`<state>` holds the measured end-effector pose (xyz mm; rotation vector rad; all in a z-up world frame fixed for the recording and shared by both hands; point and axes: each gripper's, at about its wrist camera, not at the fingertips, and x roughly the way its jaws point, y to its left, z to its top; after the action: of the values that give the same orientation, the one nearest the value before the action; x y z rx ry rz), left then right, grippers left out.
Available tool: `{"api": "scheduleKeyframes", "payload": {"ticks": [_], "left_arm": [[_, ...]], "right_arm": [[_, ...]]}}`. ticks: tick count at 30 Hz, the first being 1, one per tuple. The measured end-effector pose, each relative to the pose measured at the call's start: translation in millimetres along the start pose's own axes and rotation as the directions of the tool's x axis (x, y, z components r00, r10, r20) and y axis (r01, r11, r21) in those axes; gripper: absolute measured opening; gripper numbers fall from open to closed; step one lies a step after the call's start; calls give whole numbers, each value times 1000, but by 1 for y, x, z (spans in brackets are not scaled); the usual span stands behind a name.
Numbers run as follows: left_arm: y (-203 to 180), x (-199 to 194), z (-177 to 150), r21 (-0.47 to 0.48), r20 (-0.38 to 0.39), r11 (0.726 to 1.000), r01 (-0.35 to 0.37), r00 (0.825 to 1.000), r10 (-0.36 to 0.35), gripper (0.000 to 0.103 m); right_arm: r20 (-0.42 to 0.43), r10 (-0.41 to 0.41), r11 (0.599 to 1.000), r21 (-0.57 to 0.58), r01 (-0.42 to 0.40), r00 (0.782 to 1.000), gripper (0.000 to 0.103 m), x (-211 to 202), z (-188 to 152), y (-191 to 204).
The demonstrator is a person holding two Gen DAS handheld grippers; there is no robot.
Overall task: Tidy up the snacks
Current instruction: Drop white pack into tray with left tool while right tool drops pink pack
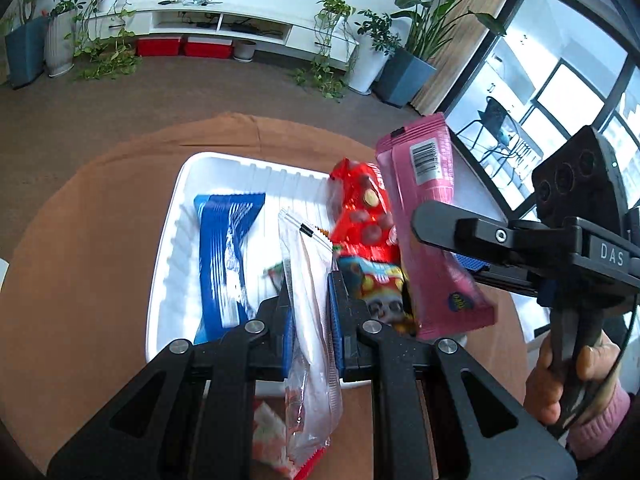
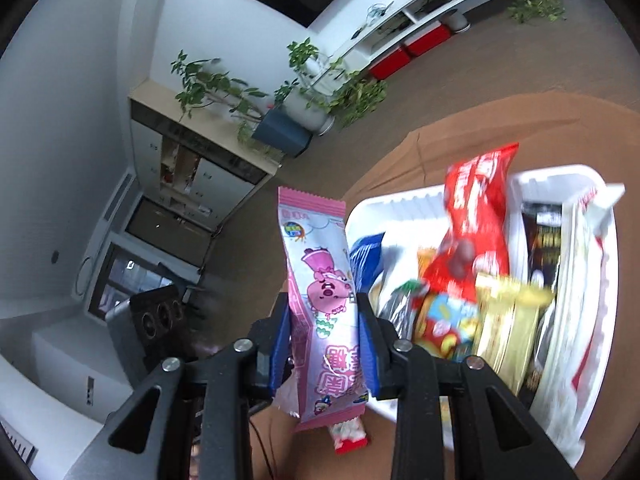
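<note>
A white tray (image 1: 168, 248) sits on a round brown table (image 1: 80, 240) and holds several snack packs: a blue pack (image 1: 224, 248), a red pack (image 1: 364, 212) and a colourful cartoon pack (image 1: 380, 284). My left gripper (image 1: 312, 300) is shut on a clear white snack bag (image 1: 312, 280) over the tray's near edge. My right gripper (image 2: 324, 320) is shut on a pink pig-print snack pack (image 2: 320, 292), held upright beside the tray (image 2: 400, 204). The pink pack (image 1: 432, 216) and the right gripper also show in the left wrist view, at the tray's right side.
A small red and white wrapper (image 2: 348, 436) lies on the table under the pink pack. Beyond the table are brown carpet, potted plants (image 1: 104, 32), a white TV cabinet (image 1: 224, 20) and large windows (image 1: 560, 92).
</note>
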<state>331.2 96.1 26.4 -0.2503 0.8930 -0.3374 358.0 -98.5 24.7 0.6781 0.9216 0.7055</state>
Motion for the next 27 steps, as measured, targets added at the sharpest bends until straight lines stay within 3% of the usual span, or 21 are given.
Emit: {"api": "scheduleKeyframes", "payload": {"ticks": [4,6,9,13,16,27], "left_arm": [[-1,9,9,3,7,999,-54,999,54,14],[-1,9,11,6,7,997,-72,997,72,15],[-6,5,10,48,35,993,-112,993,111,17],[-7,-10,7,47,74,992,-120,991,116,25],[-6,-26,2,34,103,992,-122,988,118,26],[16,-112,-78,-67,136,992,-110,984,118,28]], "right_arm": [[19,-51,999,-12,51,999,39,5,8,-6],[34,-67,997,-22,68,997,48,7,10,-4],[56,-77,996,-51,80,995,53,6,13,2],[73,-68,993,-90,74,995,55,0,8,12],[80,-73,987,-139,83,994,59,-5,-2,22],[100,-92,968,-224,113,991,64,-36,-45,30]]}}
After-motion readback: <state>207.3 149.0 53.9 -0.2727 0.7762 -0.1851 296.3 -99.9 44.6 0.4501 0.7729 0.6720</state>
